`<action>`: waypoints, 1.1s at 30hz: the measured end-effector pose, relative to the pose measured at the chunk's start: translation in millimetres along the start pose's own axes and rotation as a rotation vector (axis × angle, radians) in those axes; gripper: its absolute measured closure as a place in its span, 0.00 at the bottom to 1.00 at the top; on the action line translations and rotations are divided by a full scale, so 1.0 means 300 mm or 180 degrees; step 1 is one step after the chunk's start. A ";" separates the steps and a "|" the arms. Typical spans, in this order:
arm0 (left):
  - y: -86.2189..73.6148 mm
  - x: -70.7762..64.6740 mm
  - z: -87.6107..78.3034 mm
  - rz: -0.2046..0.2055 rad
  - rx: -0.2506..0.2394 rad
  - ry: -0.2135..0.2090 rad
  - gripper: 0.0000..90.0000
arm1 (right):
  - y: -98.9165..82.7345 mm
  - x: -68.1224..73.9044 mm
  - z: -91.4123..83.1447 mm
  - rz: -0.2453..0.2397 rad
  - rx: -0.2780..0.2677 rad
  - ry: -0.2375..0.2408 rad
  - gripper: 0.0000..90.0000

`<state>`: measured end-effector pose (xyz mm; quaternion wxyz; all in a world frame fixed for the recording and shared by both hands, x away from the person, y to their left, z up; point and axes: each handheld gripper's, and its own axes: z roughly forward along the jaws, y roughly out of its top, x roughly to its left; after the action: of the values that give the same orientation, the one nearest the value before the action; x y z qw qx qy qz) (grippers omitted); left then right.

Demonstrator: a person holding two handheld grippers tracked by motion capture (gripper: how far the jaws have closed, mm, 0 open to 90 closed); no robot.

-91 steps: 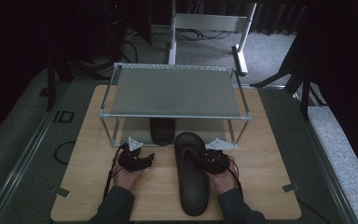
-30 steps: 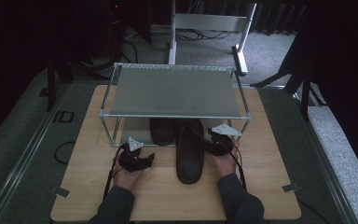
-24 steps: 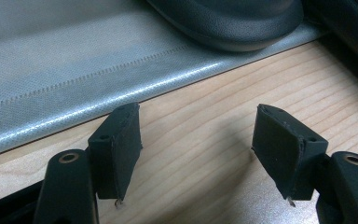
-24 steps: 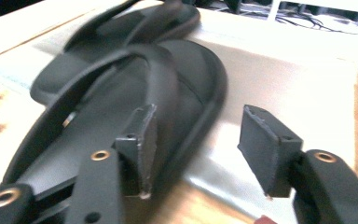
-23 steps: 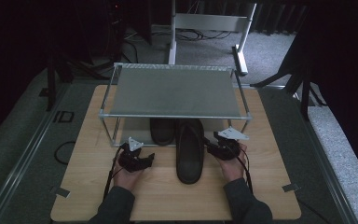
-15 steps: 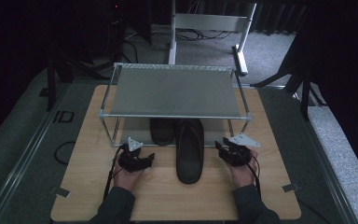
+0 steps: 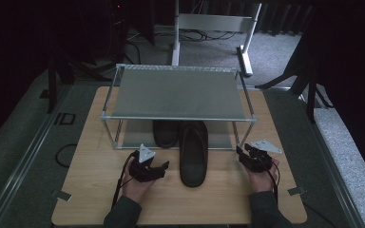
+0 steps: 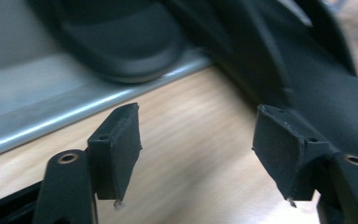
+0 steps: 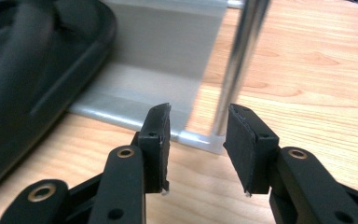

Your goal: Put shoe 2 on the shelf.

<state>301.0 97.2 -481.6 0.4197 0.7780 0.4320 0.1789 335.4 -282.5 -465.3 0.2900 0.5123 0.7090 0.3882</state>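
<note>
Two black slippers lie at a metal rack [image 7: 178, 116] on the wooden table. One slipper [image 7: 165, 133] rests wholly under the shelf. The other slipper [image 7: 193, 154] lies with its toe under the shelf and its heel out on the wood. My left gripper [image 7: 161, 168] stands open just left of that heel, with bare wood between its jaws [image 8: 196, 121] and the slipper [image 8: 307, 70] at its right. My right gripper [image 7: 241, 153] is by the rack's front right post [image 9: 235, 70]. Its jaws [image 9: 199, 114] have just been closing and stand open with nothing between them.
The rack's mesh top shelf [image 7: 178, 92] covers the back half of the table [image 7: 100, 190]. Its lower shelf [image 9: 144, 107] lies close to the wood. A white metal stand [image 7: 214, 23] and cables are on the dark floor beyond.
The right hand has drawn away to the right from the longer slipper, which stays half under the rack. The left hand has shifted slightly by the slipper's heel.
</note>
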 end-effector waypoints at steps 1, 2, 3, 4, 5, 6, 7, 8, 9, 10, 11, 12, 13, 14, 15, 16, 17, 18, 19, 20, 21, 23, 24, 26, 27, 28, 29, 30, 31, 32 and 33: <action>0.000 -0.014 -0.001 0.0033 -0.0003 -0.0030 0.35 | 0.001 -0.006 0.007 0.0019 0.0013 -0.0025 0.66; 0.000 -0.030 -0.001 0.0070 -0.0002 -0.0052 0.34 | 0.002 -0.012 0.014 0.0036 0.0015 -0.0036 0.65; 0.001 -0.045 -0.002 0.0112 0.0009 -0.0079 0.33 | 0.003 -0.018 0.020 0.0053 0.0007 -0.0056 0.64; 0.000 -0.060 -0.001 0.0144 0.0007 -0.0109 0.33 | 0.003 -0.022 0.026 0.0072 0.0001 -0.0093 0.63; 0.000 -0.074 0.000 0.0186 0.0018 -0.0135 0.32 | 0.003 -0.028 0.031 0.0093 0.0004 -0.0102 0.63; -0.001 -0.089 0.001 0.0211 0.0024 -0.0167 0.31 | 0.003 -0.033 0.036 0.0117 0.0005 -0.0112 0.62; -0.001 -0.102 0.003 0.0233 0.0028 -0.0207 0.29 | 0.003 -0.038 0.042 0.0126 0.0010 -0.0123 0.62; -0.003 -0.113 0.005 0.0264 0.0033 -0.0243 0.29 | 0.003 -0.042 0.048 0.0139 0.0020 -0.0135 0.62; -0.004 -0.126 0.008 0.0285 0.0040 -0.0263 0.27 | 0.004 -0.046 0.052 0.0145 0.0017 -0.0130 0.62; -0.006 -0.136 0.010 0.0315 0.0053 -0.0287 0.26 | 0.006 -0.050 0.057 0.0138 0.0017 -0.0137 0.61; -0.007 -0.146 0.013 0.0333 0.0065 -0.0308 0.25 | 0.008 -0.052 0.061 0.0140 0.0009 -0.0137 0.61; -0.009 -0.156 0.015 0.0357 0.0070 -0.0318 0.23 | 0.011 -0.056 0.066 0.0143 0.0002 -0.0135 0.61; -0.011 -0.165 0.018 0.0382 0.0091 -0.0351 0.22 | 0.015 -0.058 0.070 0.0144 -0.0003 -0.0125 0.61; -0.012 -0.173 0.022 0.0403 0.0108 -0.0385 0.20 | 0.018 -0.059 0.074 0.0143 -0.0008 -0.0126 0.61; -0.015 -0.183 0.025 0.0427 0.0125 -0.0402 0.19 | 0.021 -0.061 0.078 0.0142 -0.0009 -0.0117 0.61; -0.017 -0.191 0.030 0.0456 0.0151 -0.0440 0.18 | 0.023 -0.062 0.083 0.0143 -0.0011 -0.0110 0.61; -0.019 -0.199 0.034 0.0492 0.0179 -0.0440 0.17 | 0.025 -0.062 0.087 0.0141 -0.0015 -0.0111 0.61; -0.023 -0.208 0.038 0.0511 0.0185 -0.0435 0.17 | 0.026 -0.062 0.092 0.0142 -0.0015 -0.0105 0.61; -0.025 -0.214 0.042 0.0538 0.0207 -0.0442 0.17 | 0.027 -0.062 0.096 0.0142 -0.0014 -0.0104 0.61; -0.028 -0.220 0.046 0.0544 0.0220 -0.0433 0.16 | 0.027 -0.062 0.101 0.0142 -0.0015 -0.0103 0.61; -0.031 -0.226 0.049 0.0553 0.0225 -0.0427 0.14 | 0.028 -0.063 0.105 0.0141 -0.0011 -0.0099 0.61; -0.035 -0.234 0.054 0.0581 0.0263 -0.0440 0.13 | 0.030 -0.064 0.113 0.0151 -0.0008 -0.0098 0.61; -0.038 -0.239 0.056 0.0595 0.0278 -0.0440 0.12 | 0.031 -0.064 0.116 0.0156 -0.0007 -0.0098 0.62; -0.042 -0.249 0.064 0.0622 0.0315 -0.0441 0.11 | 0.034 -0.065 0.122 0.0149 -0.0014 -0.0097 0.62; -0.045 -0.253 0.067 0.0649 0.0331 -0.0437 0.11 | 0.035 -0.066 0.125 0.0144 -0.0014 -0.0098 0.63; -0.047 -0.257 0.071 0.0658 0.0347 -0.0439 0.11 | 0.036 -0.067 0.128 0.0146 -0.0014 -0.0096 0.63; -0.048 -0.262 0.075 0.0665 0.0363 -0.0415 0.10 | 0.037 -0.068 0.131 0.0146 -0.0018 -0.0094 0.64; -0.048 -0.264 0.079 0.0680 0.0386 -0.0418 0.10 | 0.038 -0.068 0.134 0.0153 -0.0016 -0.0096 0.64; -0.049 -0.266 0.085 0.0671 0.0410 -0.0421 0.10 | 0.039 -0.069 0.137 0.0163 -0.0018 -0.0096 0.65; -0.050 -0.268 0.091 0.0671 0.0429 -0.0387 0.10 | 0.039 -0.068 0.139 0.0168 -0.0021 -0.0097 0.65; -0.051 -0.270 0.097 0.0676 0.0448 -0.0350 0.10 | 0.038 -0.067 0.141 0.0162 -0.0020 -0.0095 0.66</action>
<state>266.1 20.2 -504.1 0.3658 0.8554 0.3351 0.1487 381.4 -289.0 -477.8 0.2922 0.5350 0.6902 0.3900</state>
